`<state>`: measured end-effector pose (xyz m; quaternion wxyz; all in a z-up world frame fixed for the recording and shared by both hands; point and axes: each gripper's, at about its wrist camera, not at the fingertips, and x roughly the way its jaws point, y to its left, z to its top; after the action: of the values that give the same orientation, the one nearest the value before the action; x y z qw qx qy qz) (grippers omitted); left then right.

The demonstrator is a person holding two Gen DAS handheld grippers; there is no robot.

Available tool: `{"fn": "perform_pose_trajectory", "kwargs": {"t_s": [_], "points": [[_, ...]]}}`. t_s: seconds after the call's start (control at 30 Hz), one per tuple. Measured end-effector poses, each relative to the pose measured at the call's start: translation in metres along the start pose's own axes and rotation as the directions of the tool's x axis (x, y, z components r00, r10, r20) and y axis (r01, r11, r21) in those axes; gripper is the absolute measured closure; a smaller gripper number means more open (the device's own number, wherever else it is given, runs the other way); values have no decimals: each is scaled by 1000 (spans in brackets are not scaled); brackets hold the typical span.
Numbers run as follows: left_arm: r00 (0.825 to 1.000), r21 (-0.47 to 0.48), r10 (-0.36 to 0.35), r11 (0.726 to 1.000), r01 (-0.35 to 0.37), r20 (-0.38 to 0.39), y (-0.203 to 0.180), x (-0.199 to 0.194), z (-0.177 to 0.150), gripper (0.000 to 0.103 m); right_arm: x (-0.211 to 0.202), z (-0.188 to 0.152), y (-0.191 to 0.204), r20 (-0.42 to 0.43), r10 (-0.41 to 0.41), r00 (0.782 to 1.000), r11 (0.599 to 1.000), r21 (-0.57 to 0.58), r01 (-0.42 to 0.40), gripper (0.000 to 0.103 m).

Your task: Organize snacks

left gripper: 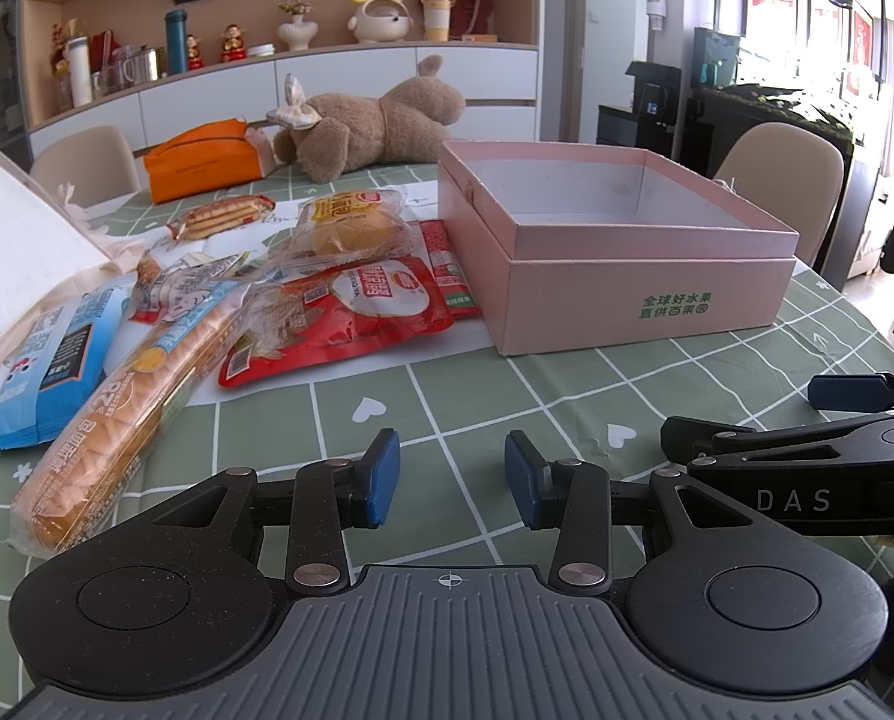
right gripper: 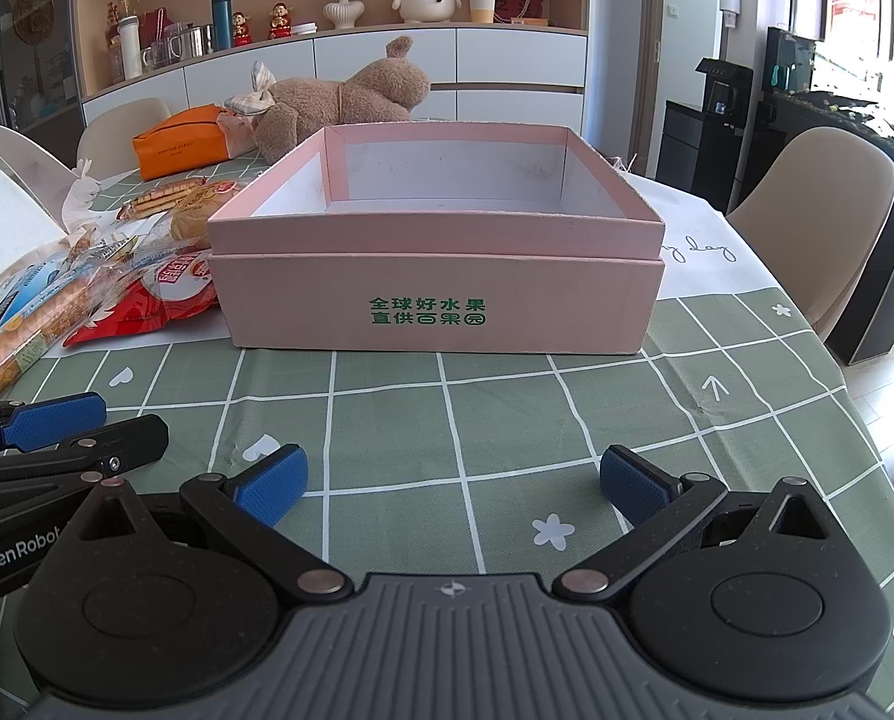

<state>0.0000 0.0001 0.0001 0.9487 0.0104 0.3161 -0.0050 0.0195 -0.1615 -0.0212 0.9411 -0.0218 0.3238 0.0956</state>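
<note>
1. Left wrist view gives you one pink box (left gripper: 639, 300), open at the top with nothing inside it, standing on the green checked tablecloth (left gripper: 507, 408) right of centre
2. You have one heap of snacks just left of that box; you can count about eight packets, though some overlap and the exact number is hard to tell
3. In the heap you can pick out one long bread packet (left gripper: 117, 426) nearest you, one blue packet (left gripper: 45, 360) at its left, one large red packet (left gripper: 351, 312) touching the box's foot, one narrow red packet (left gripper: 447, 270) along the box's left wall, one bun in clear wrap (left gripper: 351, 222) behind it, and one biscuit packet (left gripper: 222, 216) farthest back
4. Behind the snacks you see one orange pouch (left gripper: 201, 165) and one plush toy (left gripper: 375, 120) lying on its side
5. Your left gripper (left gripper: 452, 477) has its jaws partly apart, roughly halfway, with only bare cloth between the blue pads; it holds and touches nothing
6. Your right gripper (right gripper: 453, 483) stands wider, pads well apart over the cloth, also holding nothing, with the box straight ahead of it
7. You hold the two grippers side by side, near each other, both short of the box and the heap
</note>
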Motion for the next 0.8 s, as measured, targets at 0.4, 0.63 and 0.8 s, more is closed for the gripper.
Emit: {"fn": "perform_pose_trajectory", "kwargs": {"t_s": [0.4, 0.63, 0.8], "points": [[1000, 5, 0, 1000, 0, -1, 3, 0, 0, 59, -2, 3, -4, -58, 36, 998, 999, -32, -38, 0], [985, -32, -62, 998, 57, -164, 30, -3, 35, 59, 10, 30, -3, -274, 48, 961, 996, -57, -66, 0], [984, -72, -24, 997, 11, -177, 83, -25, 68, 59, 17, 38, 22, -298, 55, 953, 994, -71, -79, 0]]}}
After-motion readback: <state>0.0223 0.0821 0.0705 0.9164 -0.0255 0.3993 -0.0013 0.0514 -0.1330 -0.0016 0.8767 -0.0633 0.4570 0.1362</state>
